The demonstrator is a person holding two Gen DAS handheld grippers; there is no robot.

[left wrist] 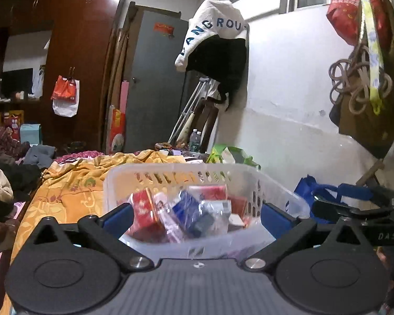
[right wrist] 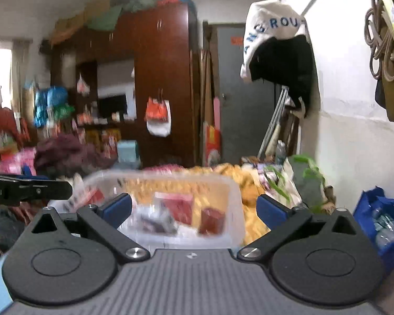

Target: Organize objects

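A clear plastic basket (left wrist: 265, 183) sits on a yellow patterned bedspread (left wrist: 73, 194). It holds several small packs: a red box (left wrist: 144, 210), a blue box (left wrist: 186, 210) and clear wrapped packets. My left gripper (left wrist: 197, 216) stands open just before the basket's near wall, its blue pads wide apart and touching nothing. In the blurred right wrist view the same basket (right wrist: 233, 194) lies ahead with red boxes (right wrist: 178, 207) inside. My right gripper (right wrist: 194, 210) is open too, with empty jaws. The other gripper's black body (right wrist: 29, 189) shows at the left edge.
A blue bag (left wrist: 325, 197) and a green bag (left wrist: 231, 155) lie right of the basket by the white wall. Piled clothes (left wrist: 5, 183) crowd the left. A brown wardrobe (left wrist: 81, 52), a grey door (left wrist: 155, 78) and hanging bags (left wrist: 365, 84) stand beyond.
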